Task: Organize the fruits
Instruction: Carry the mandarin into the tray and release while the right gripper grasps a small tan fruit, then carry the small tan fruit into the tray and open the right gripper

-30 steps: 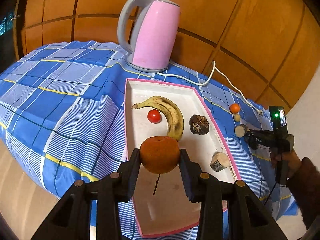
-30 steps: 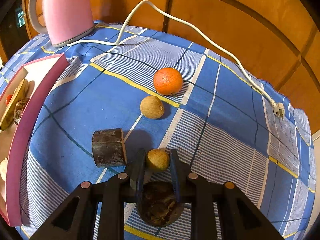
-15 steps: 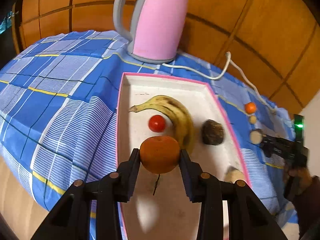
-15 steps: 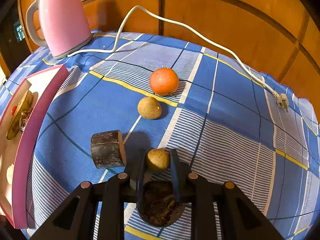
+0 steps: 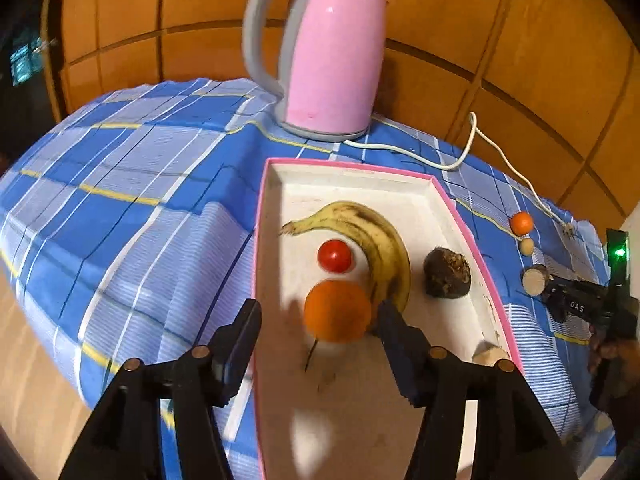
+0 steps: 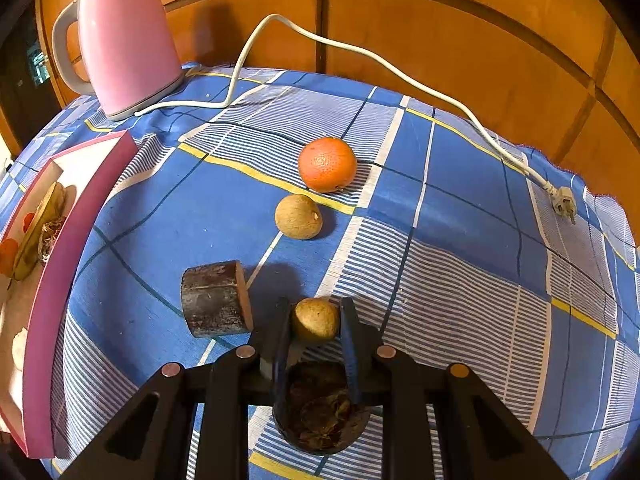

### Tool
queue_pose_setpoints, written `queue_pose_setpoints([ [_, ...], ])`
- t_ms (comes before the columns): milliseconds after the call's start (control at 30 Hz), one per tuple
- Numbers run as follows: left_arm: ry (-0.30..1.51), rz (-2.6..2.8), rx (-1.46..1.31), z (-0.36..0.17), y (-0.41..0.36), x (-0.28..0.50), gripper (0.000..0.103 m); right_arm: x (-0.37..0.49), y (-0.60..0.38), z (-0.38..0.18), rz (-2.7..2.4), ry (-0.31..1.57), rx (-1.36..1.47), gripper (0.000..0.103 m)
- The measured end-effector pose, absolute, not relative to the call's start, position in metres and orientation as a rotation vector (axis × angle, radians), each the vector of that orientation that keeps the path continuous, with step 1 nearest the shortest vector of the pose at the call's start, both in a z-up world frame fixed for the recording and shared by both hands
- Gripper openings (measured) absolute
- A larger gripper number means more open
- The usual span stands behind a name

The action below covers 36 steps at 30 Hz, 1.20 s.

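Note:
My left gripper (image 5: pixel 319 320) hangs over the pink-rimmed white tray (image 5: pixel 460 216), its jaws opening. A blurred orange (image 5: pixel 338 312) lies between them with a clear gap at the left finger; neither pad presses on it. The tray also holds a banana (image 5: pixel 372 232), a cherry tomato (image 5: pixel 335 255), a dark wrinkled fruit (image 5: pixel 447 273) and a pale cut piece (image 5: pixel 490 354). My right gripper (image 6: pixel 317 314) is shut on a small tan round fruit (image 6: pixel 316 320) just above the cloth. On the cloth beyond it lie a second orange (image 6: pixel 327 164) and another tan fruit (image 6: pixel 298 216).
A dark cut stub (image 6: pixel 216 304) lies left of the right gripper, and a dark shrivelled fruit (image 6: pixel 320 416) sits under it. A pink kettle (image 5: pixel 324 56) stands behind the tray; its white cord (image 6: pixel 360 52) and plug (image 6: pixel 562 200) trail across the checked blue cloth (image 5: pixel 120 184).
The left jaws have spread and let go of the orange, which now sits lower in the tray beside the banana. The left gripper moved closer to the kettle. The right gripper kept its grip.

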<state>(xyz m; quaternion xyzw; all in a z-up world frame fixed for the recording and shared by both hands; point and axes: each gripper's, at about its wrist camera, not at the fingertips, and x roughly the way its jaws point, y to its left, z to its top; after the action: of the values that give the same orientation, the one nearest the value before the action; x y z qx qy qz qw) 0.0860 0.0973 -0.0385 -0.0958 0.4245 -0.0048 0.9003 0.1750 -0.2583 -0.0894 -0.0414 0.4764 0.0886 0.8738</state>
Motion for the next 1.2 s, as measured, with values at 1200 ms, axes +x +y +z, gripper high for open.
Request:
queue_pose_setpoints([
  [1200, 0.858, 0.008, -0.191, -0.016, 0.083, 0.028, 0.067, 0.093, -0.169, -0.015, 0.413, 0.828, -0.061, 0.023],
])
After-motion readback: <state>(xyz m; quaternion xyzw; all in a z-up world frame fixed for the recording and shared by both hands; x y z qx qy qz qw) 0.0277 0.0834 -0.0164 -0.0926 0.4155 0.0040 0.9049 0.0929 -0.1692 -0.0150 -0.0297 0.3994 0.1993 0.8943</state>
